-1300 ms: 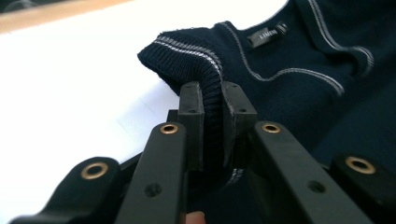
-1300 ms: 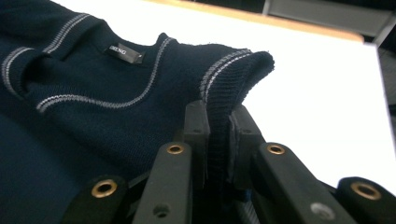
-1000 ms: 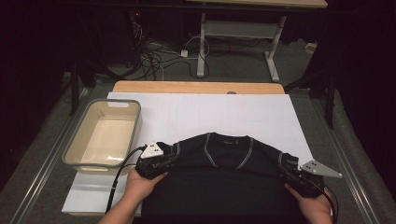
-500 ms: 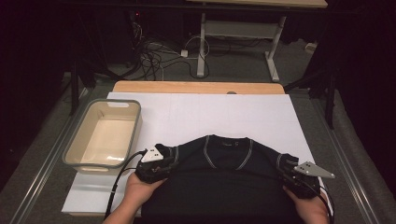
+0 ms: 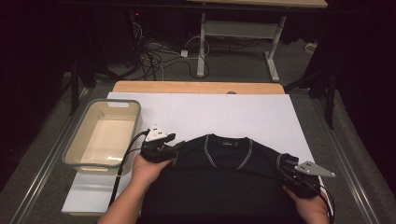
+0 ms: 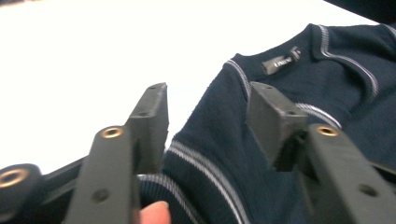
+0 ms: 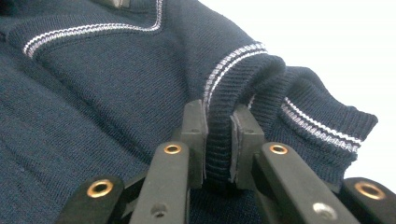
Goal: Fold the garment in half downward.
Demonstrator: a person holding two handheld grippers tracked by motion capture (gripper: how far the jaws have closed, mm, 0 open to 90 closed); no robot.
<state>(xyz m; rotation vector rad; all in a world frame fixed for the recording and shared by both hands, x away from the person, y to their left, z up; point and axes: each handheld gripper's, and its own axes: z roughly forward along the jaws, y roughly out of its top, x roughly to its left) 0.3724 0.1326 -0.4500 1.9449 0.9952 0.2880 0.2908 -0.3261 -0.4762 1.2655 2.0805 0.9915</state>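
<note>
So, dark navy sweater (image 5: pixel 224 158) lies flat at near edge of white table cover (image 5: pixel 201 112), collar facing away, body hanging toward person. Right gripper (image 7: pixel 218 140) clamped tight on ribbed cuff fold (image 7: pixel 219 154), pinching trim so fabric won't slip. Left gripper (image 6: pixel 208 116) wide apart, jaws straddling shoulder seam, nothing pinched; thumb tip (image 6: pixel 152 212) peeks at bottom. Guess: one side anchored while other side gets let go or regripped, for spreading or folding. Beige bin (image 5: pixel 105 137) sits left, well apart from sweater, nothing visible inside.

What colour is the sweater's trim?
White stripes on the navy sweater; right gripper view shows it best.
</note>
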